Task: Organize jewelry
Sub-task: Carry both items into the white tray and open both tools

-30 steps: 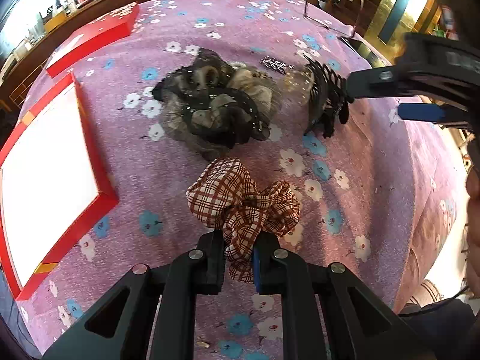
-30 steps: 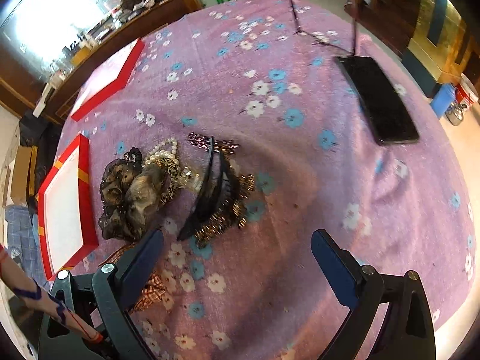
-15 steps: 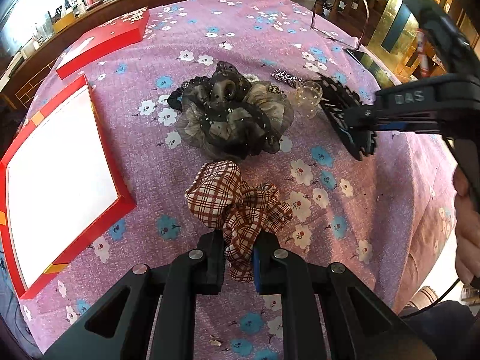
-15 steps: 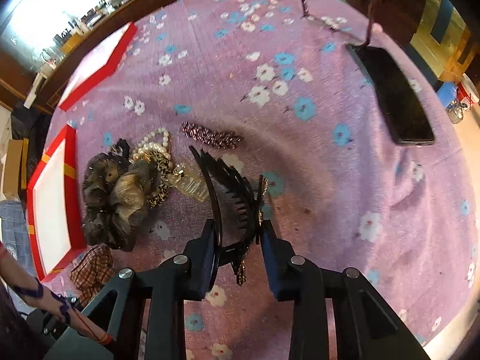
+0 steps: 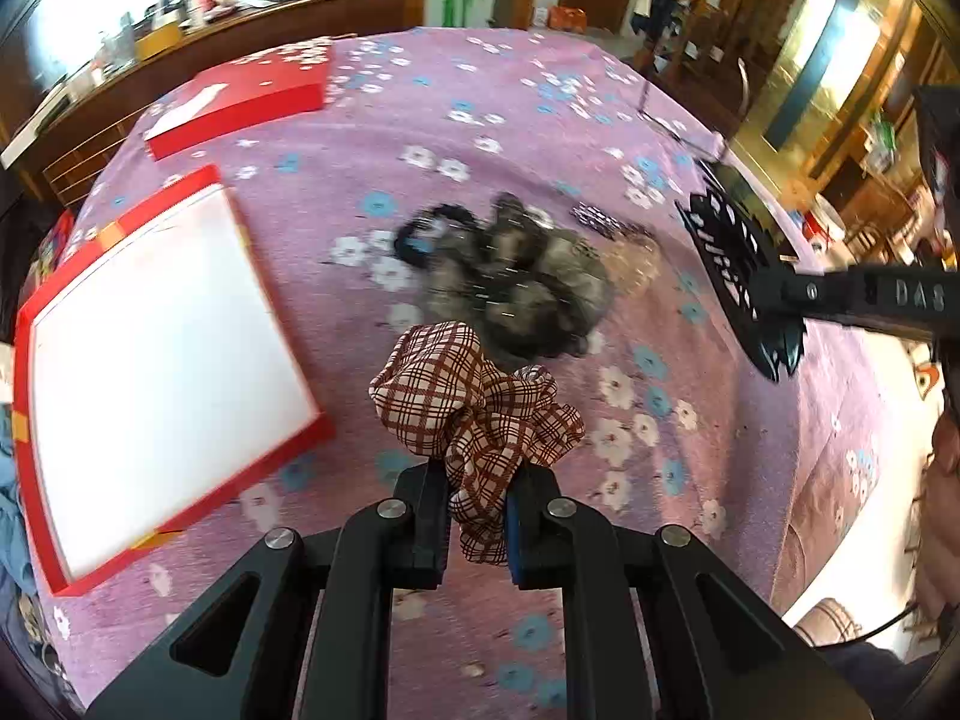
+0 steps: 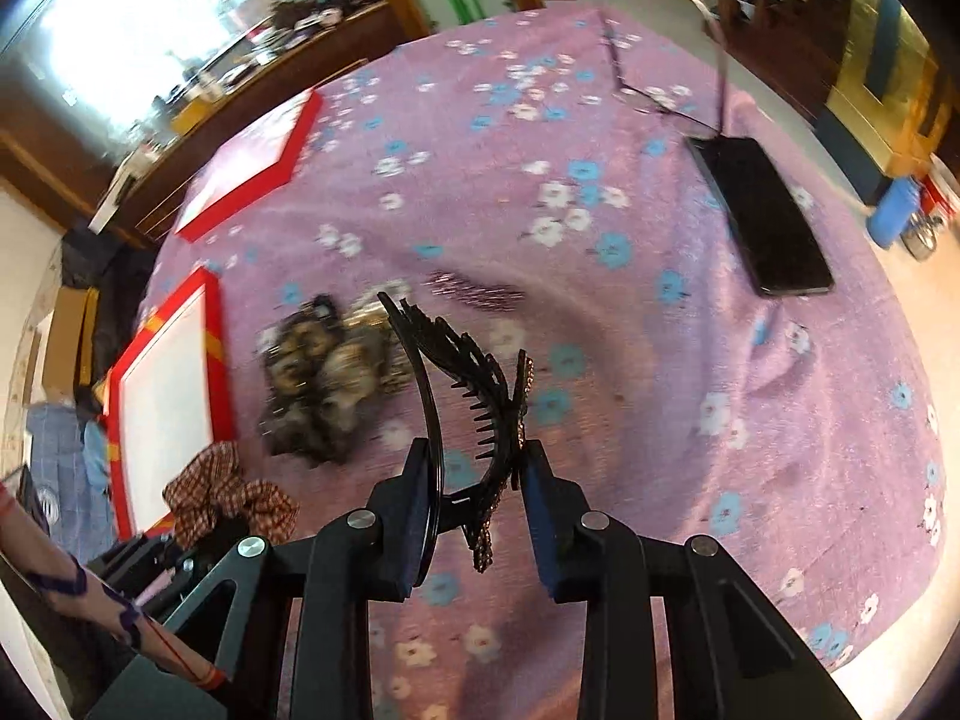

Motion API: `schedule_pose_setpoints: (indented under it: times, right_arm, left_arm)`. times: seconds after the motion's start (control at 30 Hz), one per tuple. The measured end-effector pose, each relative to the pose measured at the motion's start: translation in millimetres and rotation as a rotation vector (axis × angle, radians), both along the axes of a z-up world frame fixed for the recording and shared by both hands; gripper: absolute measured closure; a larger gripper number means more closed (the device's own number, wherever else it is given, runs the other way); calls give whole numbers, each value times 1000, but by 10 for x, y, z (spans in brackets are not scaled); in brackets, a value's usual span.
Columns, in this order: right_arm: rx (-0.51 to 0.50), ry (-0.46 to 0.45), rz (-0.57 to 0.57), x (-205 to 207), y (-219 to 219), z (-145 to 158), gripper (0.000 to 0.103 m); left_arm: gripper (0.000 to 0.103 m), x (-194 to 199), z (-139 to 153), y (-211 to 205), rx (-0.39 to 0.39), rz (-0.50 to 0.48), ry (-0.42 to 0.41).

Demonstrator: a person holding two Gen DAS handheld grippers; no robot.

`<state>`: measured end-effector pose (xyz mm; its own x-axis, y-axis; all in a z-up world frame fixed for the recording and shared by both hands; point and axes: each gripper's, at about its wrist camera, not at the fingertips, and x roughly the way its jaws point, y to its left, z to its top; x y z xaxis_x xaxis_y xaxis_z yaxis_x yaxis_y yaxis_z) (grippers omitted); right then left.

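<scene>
My left gripper [image 5: 477, 516] is shut on a red plaid scrunchie [image 5: 474, 402] and holds it above the purple floral cloth. My right gripper [image 6: 480, 498] is shut on a black toothed hair clip [image 6: 462, 384], lifted off the cloth; the clip also shows at the right of the left wrist view [image 5: 738, 276]. A dark grey-black scrunchie [image 5: 516, 282] lies mid-table, with a beaded clip [image 6: 474, 291] and a pale pearly piece [image 5: 630, 258] beside it. An open red box with a white lining [image 5: 156, 360] lies to the left.
The red box lid [image 5: 240, 102] lies at the far left of the table. A black phone [image 6: 762, 216] and a pair of glasses [image 6: 666, 90] lie at the far right. The table edge drops off at right and front.
Both grippers have risen with their items. The right gripper closed on the hair clip and lifted it off the cloth; the plaid scrunchie is carried higher and closer to the box.
</scene>
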<state>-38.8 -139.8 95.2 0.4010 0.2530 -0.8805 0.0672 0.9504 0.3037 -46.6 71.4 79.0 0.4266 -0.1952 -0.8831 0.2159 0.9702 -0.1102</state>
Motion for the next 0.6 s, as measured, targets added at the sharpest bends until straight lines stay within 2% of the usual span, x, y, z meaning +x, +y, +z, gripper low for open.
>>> schedule_pose_setpoints:
  times: [0.2, 0.37, 0.6]
  right_arm:
    - [18, -2, 122, 5, 540, 85, 71]
    - [58, 12, 227, 148, 1113, 114, 71]
    - [63, 6, 348, 438, 2011, 176, 71]
  left_arm:
    - [90, -27, 158, 507, -16, 83, -26]
    - [90, 0, 220, 1132, -1, 186, -37]
    - [90, 126, 229, 1897, 36, 294, -52]
